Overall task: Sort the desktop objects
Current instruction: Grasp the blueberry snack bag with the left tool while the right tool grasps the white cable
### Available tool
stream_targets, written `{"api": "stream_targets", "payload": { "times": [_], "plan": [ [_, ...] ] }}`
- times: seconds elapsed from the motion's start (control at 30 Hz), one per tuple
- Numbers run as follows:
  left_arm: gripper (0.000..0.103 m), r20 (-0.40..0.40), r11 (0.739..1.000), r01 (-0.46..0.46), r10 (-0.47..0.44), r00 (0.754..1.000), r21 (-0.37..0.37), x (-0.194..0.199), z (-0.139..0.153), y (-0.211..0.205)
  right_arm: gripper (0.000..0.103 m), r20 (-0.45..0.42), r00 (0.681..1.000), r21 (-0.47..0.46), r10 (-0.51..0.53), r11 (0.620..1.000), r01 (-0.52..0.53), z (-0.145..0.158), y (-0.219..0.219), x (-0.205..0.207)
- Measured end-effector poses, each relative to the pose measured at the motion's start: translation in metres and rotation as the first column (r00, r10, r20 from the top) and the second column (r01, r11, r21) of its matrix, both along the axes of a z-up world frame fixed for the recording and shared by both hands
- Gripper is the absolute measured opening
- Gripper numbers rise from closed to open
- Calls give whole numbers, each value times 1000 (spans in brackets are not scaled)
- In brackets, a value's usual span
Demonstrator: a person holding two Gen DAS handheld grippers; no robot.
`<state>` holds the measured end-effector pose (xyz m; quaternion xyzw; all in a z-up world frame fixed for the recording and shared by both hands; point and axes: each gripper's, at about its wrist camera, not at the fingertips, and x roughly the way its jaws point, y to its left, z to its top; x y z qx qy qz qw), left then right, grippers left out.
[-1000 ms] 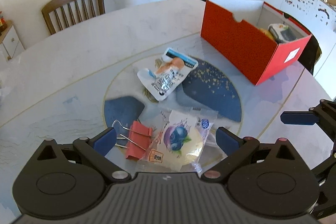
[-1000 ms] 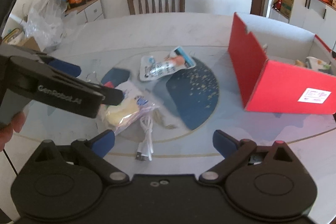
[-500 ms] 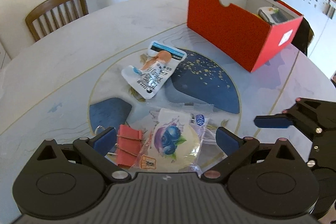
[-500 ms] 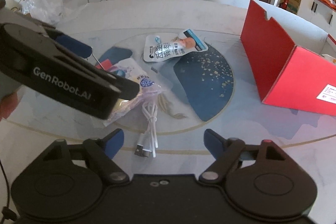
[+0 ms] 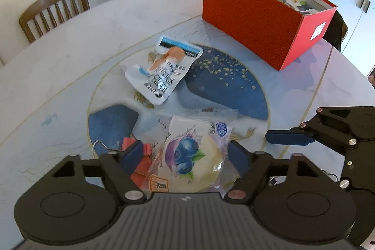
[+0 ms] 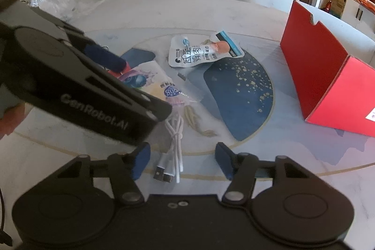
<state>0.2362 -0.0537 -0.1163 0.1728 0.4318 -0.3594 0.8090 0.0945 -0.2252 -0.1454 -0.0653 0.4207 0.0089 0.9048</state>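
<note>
Your left claw (image 5: pixel 186 157) is closing around the clear-wrapped round blueberry pastry (image 5: pixel 191 157) lying on the marble tabletop (image 5: pixel 70 76); its pads are not yet pressing it. Your right claw (image 6: pixel 181 161) is closing over the coiled white USB cable (image 6: pixel 173 151), not yet gripped. The red cardboard box (image 5: pixel 262 22) stands well apart.

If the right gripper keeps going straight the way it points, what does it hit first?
Most likely the coiled white USB cable, which lies on the table between the closing jaws of the right gripper, not yet pinched. Depth is hard to judge.
</note>
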Motion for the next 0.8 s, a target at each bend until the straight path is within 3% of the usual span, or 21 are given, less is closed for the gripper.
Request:
{"api": "stream_targets", "payload": {
  "times": [0.23,0.33,0.57,0.8],
  "plan": [
    [73,-38,999,30,-31,999,-13,-3,-4,-3,47,18,999,-12,30,999,-30,-1,0,1],
    [60,-54,1000,1,-1,999,-15,0,-5,-3,35,20,999,-13,31,999,-31,0,-1,3],
    [54,-65,999,-21,19,998,-25,2,-5,0,15,19,1000,-7,8,1000,-8,2,-10,4],
    [51,-63,999,-47,46,997,-17,0,-3,-2,15,-1,999,24,-43,999,43,5,-24,2]
  ]
}}
